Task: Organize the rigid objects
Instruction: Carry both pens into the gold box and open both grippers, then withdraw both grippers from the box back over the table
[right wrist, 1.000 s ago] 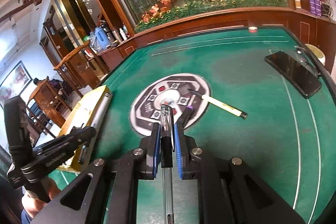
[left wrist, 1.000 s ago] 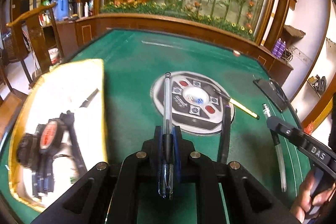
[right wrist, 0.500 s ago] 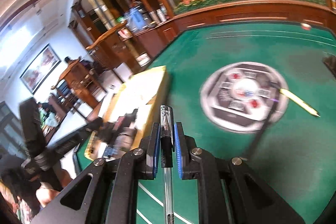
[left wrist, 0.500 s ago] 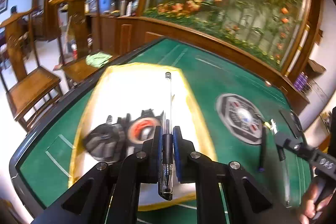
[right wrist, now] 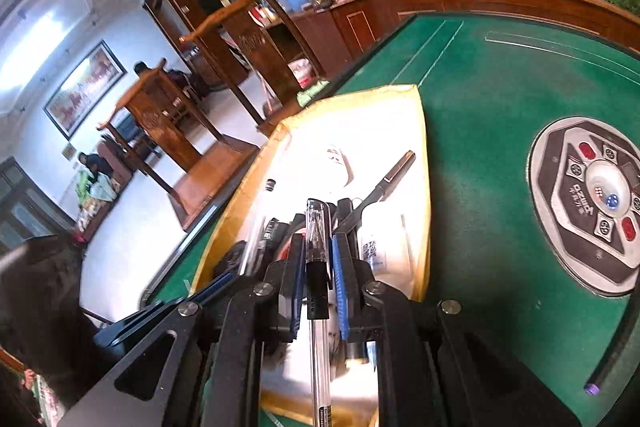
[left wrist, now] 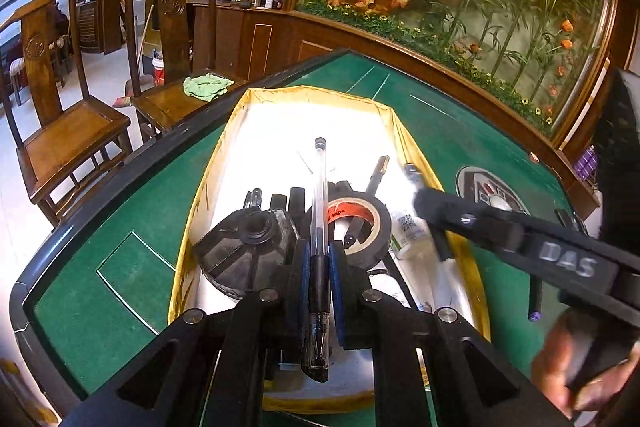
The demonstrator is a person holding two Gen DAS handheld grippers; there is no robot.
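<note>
My left gripper [left wrist: 319,269] is shut on a clear ballpoint pen [left wrist: 320,195], which points forward over the yellow-rimmed white tray [left wrist: 256,99]. In the tray lie a black tape roll [left wrist: 374,227], a black round part [left wrist: 248,247], a dark pen [left wrist: 376,175] and a white bottle [left wrist: 410,231]. My right gripper [right wrist: 318,263] is shut on a second clear pen [right wrist: 320,355] by its black cap end, above the same tray [right wrist: 422,147]. Seen from the left wrist, the right gripper [left wrist: 430,199] reaches in over the tray's right rim.
The green felt table [right wrist: 480,87] has a round control panel [right wrist: 592,203] in its middle. A dark pen with a purple end [right wrist: 612,355] lies on the felt right of the tray. Wooden chairs [left wrist: 68,131] stand beyond the table's left edge, one with a green cloth [left wrist: 206,85].
Both grippers have swung left from the table's middle to over the tray, each still holding its pen. The right gripper now reaches in over the tray's right rim.
</note>
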